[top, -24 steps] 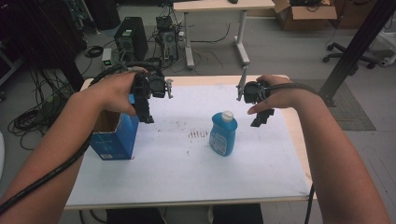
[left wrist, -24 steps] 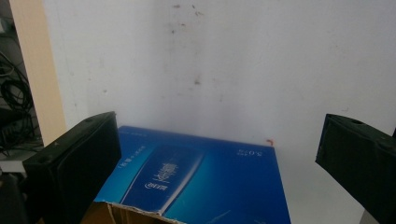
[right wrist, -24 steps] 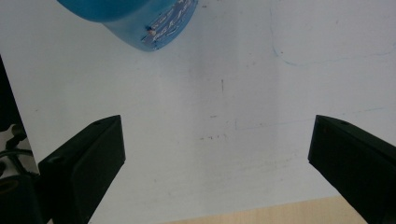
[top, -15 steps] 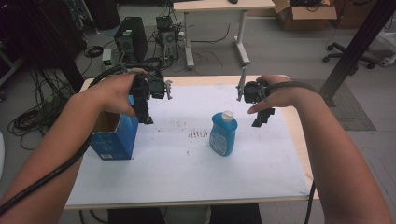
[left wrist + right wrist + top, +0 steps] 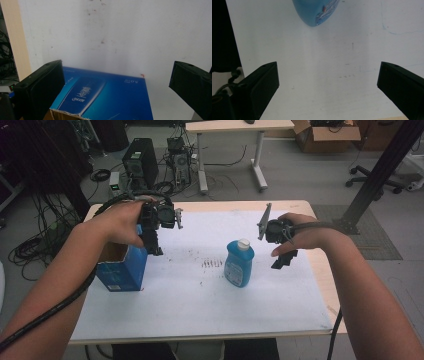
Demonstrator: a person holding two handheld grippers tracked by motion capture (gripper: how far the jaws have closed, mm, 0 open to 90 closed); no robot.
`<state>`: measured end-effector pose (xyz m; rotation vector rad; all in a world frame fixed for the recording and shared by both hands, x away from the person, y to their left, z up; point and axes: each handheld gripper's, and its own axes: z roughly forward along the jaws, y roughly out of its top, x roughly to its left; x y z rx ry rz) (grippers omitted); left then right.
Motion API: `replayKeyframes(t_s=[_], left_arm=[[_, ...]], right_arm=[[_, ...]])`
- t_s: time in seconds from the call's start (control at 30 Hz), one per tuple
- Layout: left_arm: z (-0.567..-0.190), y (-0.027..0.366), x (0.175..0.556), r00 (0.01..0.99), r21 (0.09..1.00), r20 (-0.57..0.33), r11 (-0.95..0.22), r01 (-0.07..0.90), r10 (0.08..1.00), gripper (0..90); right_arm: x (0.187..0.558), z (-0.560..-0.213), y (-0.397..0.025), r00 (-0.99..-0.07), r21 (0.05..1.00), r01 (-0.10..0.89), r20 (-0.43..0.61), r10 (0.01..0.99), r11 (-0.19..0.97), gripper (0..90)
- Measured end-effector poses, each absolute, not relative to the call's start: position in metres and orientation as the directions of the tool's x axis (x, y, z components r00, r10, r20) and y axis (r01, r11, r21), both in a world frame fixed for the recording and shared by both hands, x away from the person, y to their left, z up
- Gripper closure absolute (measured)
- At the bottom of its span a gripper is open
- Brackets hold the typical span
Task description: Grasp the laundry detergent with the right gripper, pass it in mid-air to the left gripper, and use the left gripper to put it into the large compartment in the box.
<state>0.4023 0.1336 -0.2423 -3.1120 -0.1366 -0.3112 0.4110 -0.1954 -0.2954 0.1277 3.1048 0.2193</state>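
Nothing's really budged since a moment ago: your left gripper (image 5: 154, 247) still hovers wide open over the blue box (image 5: 122, 270), your right gripper (image 5: 284, 261) just as open beside the bottle (image 5: 238, 263). So neither's grabbed yet. Left gripper view shows the box's torn top edge (image 5: 65, 113); high view doesn't.

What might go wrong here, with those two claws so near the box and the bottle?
The blue bottle stands upright and narrow; a sideways nudge from the open right gripper could topple it. The open blue box sits near the table's left edge, so a push from the left gripper above it might slide it off.
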Motion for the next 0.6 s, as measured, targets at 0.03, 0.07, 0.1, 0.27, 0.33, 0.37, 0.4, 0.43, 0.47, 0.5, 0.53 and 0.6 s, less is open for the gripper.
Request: replayKeyframes(t_s=[0.03,0.07,0.1,0.27,0.33,0.37,0.4,0.43,0.47,0.5,0.53,0.6], left_arm=[[-0.244,0.134,0.402,0.976,0.001,0.199,-0.996,0.088,0.086,0.2],[-0.244,0.134,0.402,0.977,0.001,0.197,-0.996,0.088,0.086,0.2],[-0.244,0.133,0.402,0.978,-0.004,0.193,-0.996,0.085,0.083,0.2],[-0.246,0.133,0.402,0.978,0.001,0.192,-0.996,0.084,0.083,0.2],[-0.246,0.133,0.402,0.978,0.003,0.193,-0.997,0.081,0.080,0.2],[-0.246,0.133,0.401,0.978,0.005,0.194,-0.997,0.078,0.077,0.2],[-0.246,0.133,0.401,0.978,0.005,0.194,-0.997,0.078,0.077,0.2],[-0.246,0.133,0.401,0.978,0.002,0.193,-0.997,0.077,0.076,0.2],[-0.247,0.133,0.401,0.978,0.005,0.194,-0.997,0.079,0.078,0.2],[-0.247,0.133,0.401,0.978,0.000,0.193,-0.997,0.077,0.076,0.2],[-0.247,0.133,0.401,0.978,0.006,0.194,-0.997,0.077,0.077,0.2],[-0.248,0.133,0.401,0.978,0.006,0.194,-0.997,0.076,0.076,0.2]], right_arm=[[0.411,-0.295,-0.195,-0.996,0.141,0.080,-0.021,0.084,0.987,4.2],[0.407,-0.298,-0.198,-0.996,0.160,0.086,-0.007,0.088,0.983,4.3],[0.407,-0.298,-0.198,-0.996,0.160,0.086,-0.007,0.088,0.983,4.3],[0.399,-0.304,-0.201,-0.995,0.180,0.094,0.002,0.095,0.979,4.1],[0.398,-0.305,-0.201,-0.996,0.183,0.093,0.003,0.094,0.979,4.1],[0.395,-0.307,-0.201,-0.996,0.185,0.093,0.003,0.094,0.978,4.1],[0.394,-0.307,-0.201,-0.996,0.183,0.089,0.004,0.090,0.979,4.1],[0.394,-0.307,-0.201,-0.996,0.183,0.089,0.004,0.090,0.979,4.1],[0.393,-0.309,-0.200,-0.996,0.186,0.090,0.005,0.090,0.978,4.1],[0.392,-0.310,-0.200,-0.996,0.186,0.089,0.005,0.090,0.978,4.0],[0.391,-0.310,-0.200,-0.996,0.185,0.094,0.008,0.094,0.978,3.9],[0.390,-0.312,-0.199,-0.996,0.191,0.090,0.011,0.089,0.977,4.0]])
